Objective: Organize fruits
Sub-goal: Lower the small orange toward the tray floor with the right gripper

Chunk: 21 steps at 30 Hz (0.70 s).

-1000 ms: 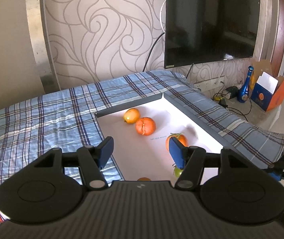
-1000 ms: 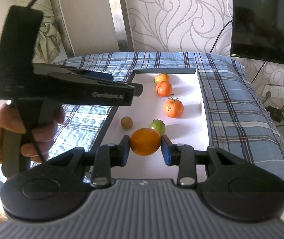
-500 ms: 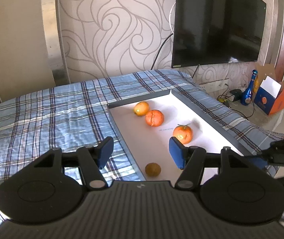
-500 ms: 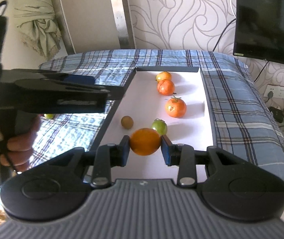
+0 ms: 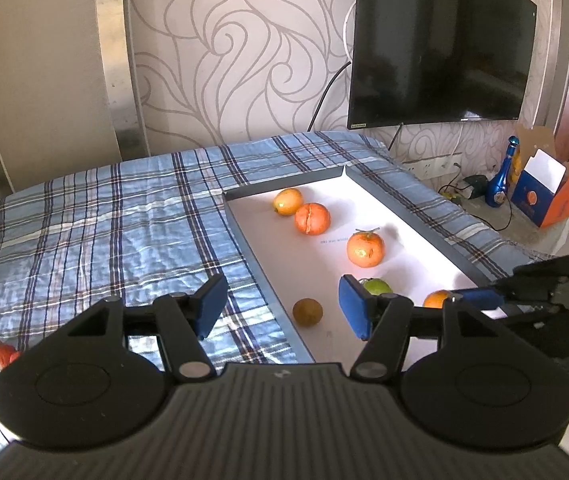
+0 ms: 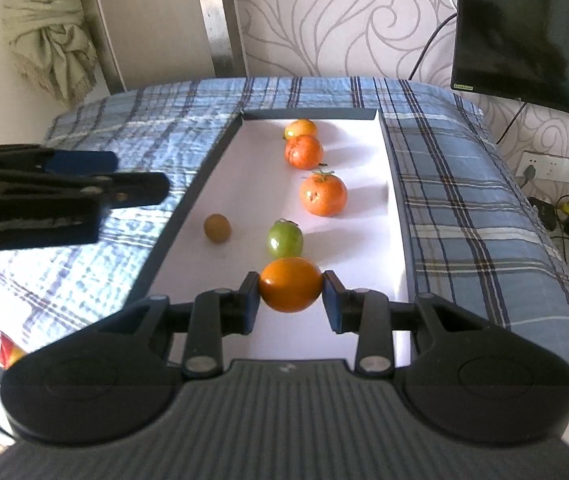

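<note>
Orange fruit (image 6: 290, 284) pinched in right gripper (image 6: 290, 298), now lower over near end of white tray (image 6: 388, 184), behind green fruit (image 6: 284, 238); left gripper (image 5: 280, 306), spread and empty, has slid left onto bedspread (image 5: 104, 216); release likely next

Both tongs are the same build: matte black plastic with a ribbed grey deck right under the camera and a tiny logo at its front edge. Either side has a big round black housing with a circular dimple. Angled black link arms run out from silver pivot screws to flat blue pads (image 5: 211, 305). Seen side-on, the left tongs (image 6: 80, 178) show pale lettering along the body, too blurred to read.
</note>
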### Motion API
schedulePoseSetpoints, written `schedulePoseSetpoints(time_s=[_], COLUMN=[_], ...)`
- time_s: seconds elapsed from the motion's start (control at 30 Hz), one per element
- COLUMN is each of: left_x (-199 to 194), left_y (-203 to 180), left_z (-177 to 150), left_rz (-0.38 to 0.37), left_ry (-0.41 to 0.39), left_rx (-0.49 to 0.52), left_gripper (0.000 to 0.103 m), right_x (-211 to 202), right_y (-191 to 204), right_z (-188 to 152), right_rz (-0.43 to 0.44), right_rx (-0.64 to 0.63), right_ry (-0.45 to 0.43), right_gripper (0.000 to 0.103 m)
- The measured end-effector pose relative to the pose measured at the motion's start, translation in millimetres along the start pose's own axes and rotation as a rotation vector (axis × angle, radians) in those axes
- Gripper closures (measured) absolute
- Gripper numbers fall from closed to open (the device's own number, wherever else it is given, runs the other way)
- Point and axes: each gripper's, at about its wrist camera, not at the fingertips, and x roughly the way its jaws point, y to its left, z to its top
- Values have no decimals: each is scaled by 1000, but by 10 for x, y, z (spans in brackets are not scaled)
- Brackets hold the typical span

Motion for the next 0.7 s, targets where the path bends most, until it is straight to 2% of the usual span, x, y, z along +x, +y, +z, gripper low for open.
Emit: schedulePoseSetpoints(time_s=[0.47, 0.7], left_x=[-96, -120], left_y=[-7, -40], left_z=[-101, -127], left_rz=[25, 34], left_ry=[7, 12], left_rx=[-12, -6], left_gripper=[35, 35], right_x=[186, 202], right_y=[-100, -152], right_z=[-3, 14], right_rz=[-32, -34], right_rx=[0, 27], right_ry=[26, 9], right_gripper=[66, 66])
